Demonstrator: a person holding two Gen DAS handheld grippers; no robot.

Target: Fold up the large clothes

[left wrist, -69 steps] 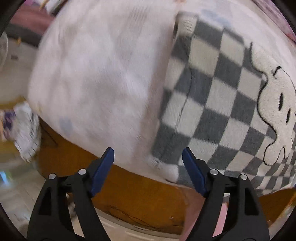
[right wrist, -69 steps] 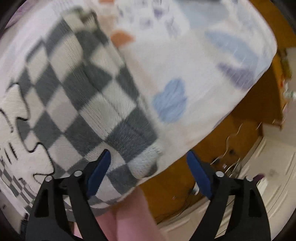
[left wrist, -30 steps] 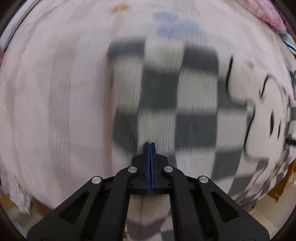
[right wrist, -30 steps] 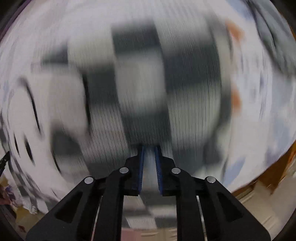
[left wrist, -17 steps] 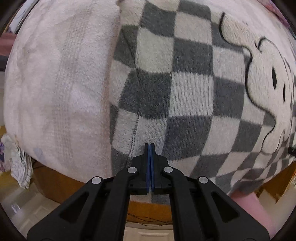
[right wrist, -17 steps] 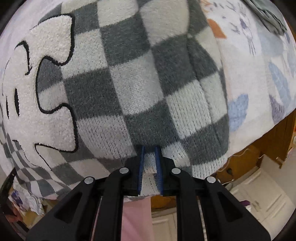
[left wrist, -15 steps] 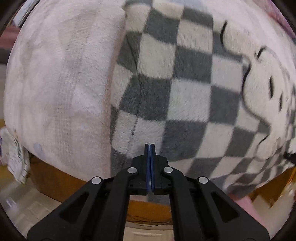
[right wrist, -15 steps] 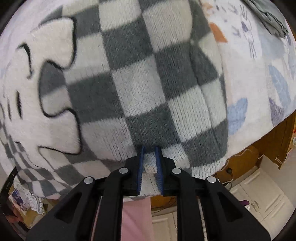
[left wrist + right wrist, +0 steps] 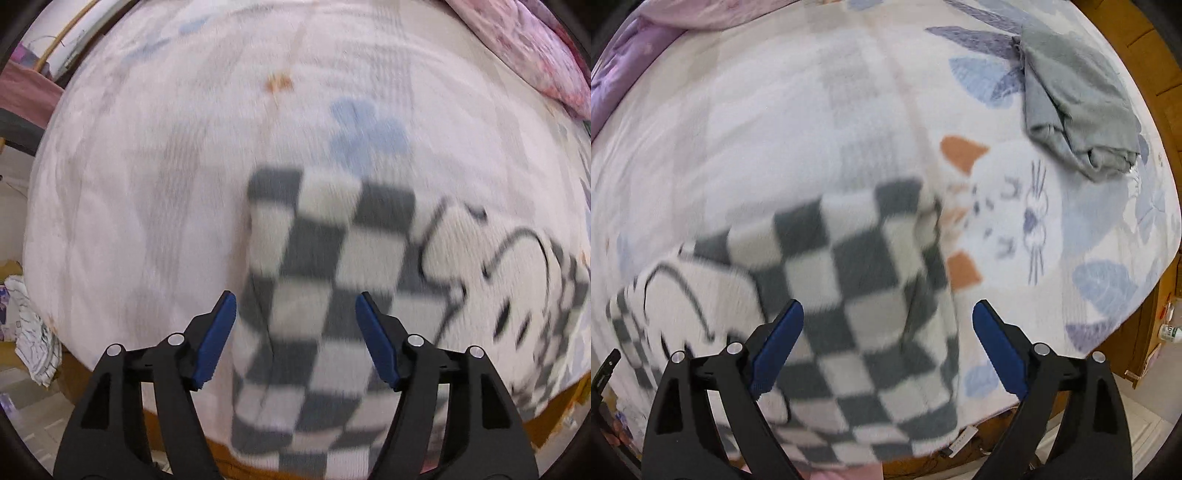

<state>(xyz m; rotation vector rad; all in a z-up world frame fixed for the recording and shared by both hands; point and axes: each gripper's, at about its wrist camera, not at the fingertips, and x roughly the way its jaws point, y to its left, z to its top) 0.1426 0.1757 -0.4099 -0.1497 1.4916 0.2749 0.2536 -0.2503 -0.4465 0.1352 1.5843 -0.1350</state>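
Both grippers, left (image 9: 295, 341) and right (image 9: 888, 345), have just spread their fingers, holding nothing; the released checkered sweater (image 9: 332, 258) could slump off the bed (image 9: 147, 184) edge.

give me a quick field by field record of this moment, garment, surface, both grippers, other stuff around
garment: checkered sweater, grey and white squares with a white cartoon figure outlined in black, lying on the bed, near edge overhanging
surface: bed cover, pale with a rabbit and leaf print
left gripper: jaws have just been opening, stand apart above the sweater, nothing pinched
right gripper: jaws have just been opening, wide apart, nothing pinched
other cloth: grey garment bunched at the far right of the bed
bedding: pink quilt at the far edge
image quality: sweater motion-blurred
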